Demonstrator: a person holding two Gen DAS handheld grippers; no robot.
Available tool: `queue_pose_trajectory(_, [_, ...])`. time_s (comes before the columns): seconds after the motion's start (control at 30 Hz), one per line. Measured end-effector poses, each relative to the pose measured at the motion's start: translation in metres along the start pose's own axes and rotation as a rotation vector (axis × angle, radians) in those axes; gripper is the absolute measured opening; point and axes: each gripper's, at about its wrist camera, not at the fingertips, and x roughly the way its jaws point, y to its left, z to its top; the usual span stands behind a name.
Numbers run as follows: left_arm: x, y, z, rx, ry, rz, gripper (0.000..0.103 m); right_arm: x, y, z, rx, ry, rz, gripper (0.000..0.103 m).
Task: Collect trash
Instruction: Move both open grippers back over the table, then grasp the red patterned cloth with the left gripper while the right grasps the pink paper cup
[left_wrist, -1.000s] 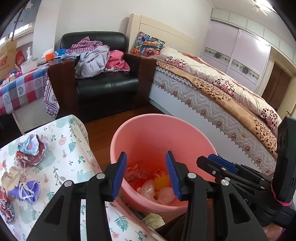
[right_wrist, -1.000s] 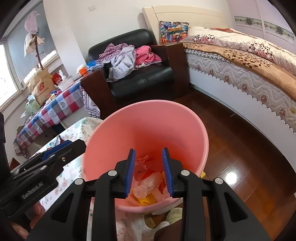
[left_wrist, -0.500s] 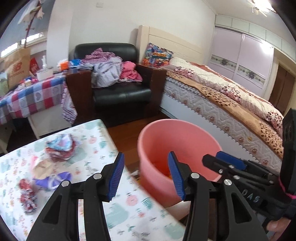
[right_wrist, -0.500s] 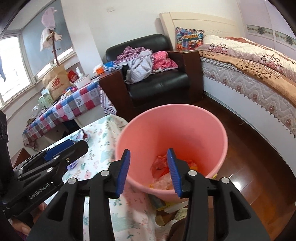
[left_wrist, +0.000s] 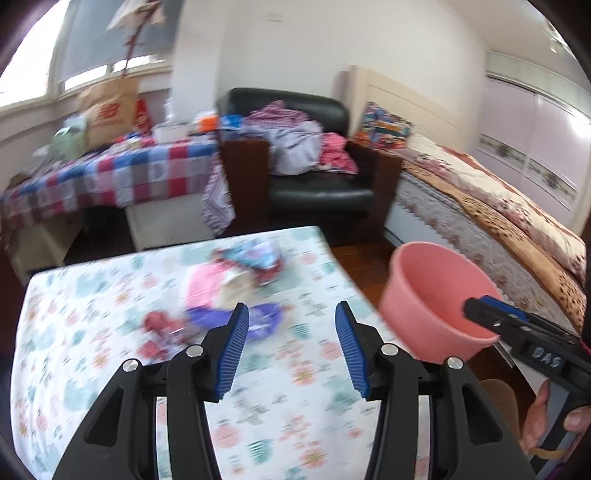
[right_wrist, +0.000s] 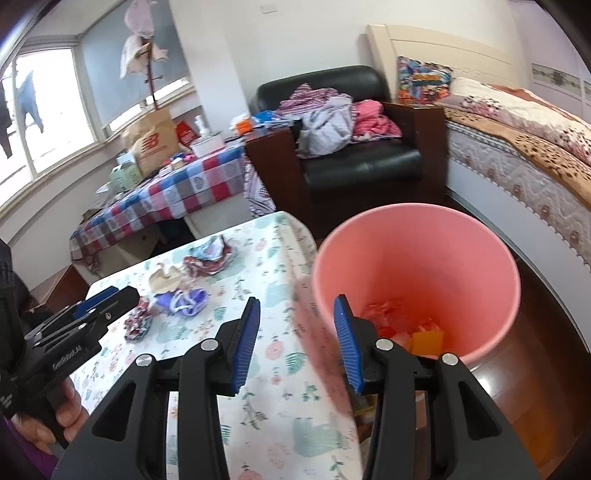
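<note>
Both grippers, left (left_wrist: 291, 350) and right (right_wrist: 295, 341), hang empty, fingers apart.

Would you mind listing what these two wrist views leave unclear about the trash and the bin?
- Left wrist view: the wrappers on the floral tablecloth are smeared by motion blur; their count and kind are unreadable.
- Left wrist view: the pink bin interior is hidden by its own wall and the right gripper.
- Right wrist view: the bin's contents are partly hidden behind one finger.

Black hand-held gripper (left_wrist: 291, 345), blue ribbed pads (left_wrist: 234, 350)
</note>
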Motion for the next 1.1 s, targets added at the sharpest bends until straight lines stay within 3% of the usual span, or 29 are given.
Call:
queue_pose_trajectory(0.3, [-0.002, 0.073, -0.016, -0.104, 0.035, 0.104, 0.048, 0.018, 0.020, -0.006, -0.039, 0.052, 0.031, 0.042])
queue_pose_trajectory(0.53, [0.016, 0.108, -0.026, -0.192, 0.110, 0.132, 0.048, 0.034, 0.029, -0.013, -0.058, 0.100, 0.045, 0.042])
queue_pose_trajectory(0.77, [0.042, 0.116, -0.028, -0.199, 0.156, 0.145, 0.048, 0.045, 0.046, -0.011, -0.088, 0.126, 0.084, 0.042])
queue_pose_trajectory(0.97, [0.056, 0.125, -0.036, -0.247, 0.187, 0.081, 0.048, 0.051, 0.063, -0.009, -0.125, 0.135, 0.129, 0.042])
queue_pose_trajectory(1.0, [0.057, 0.125, -0.036, -0.245, 0.185, 0.074, 0.046, 0.053, 0.067, -0.009, -0.132, 0.139, 0.132, 0.042])
queue_pose_trajectory(1.1, [0.057, 0.120, -0.036, -0.231, 0.182, 0.040, 0.027, 0.060, 0.074, -0.009, -0.146, 0.155, 0.144, 0.042])
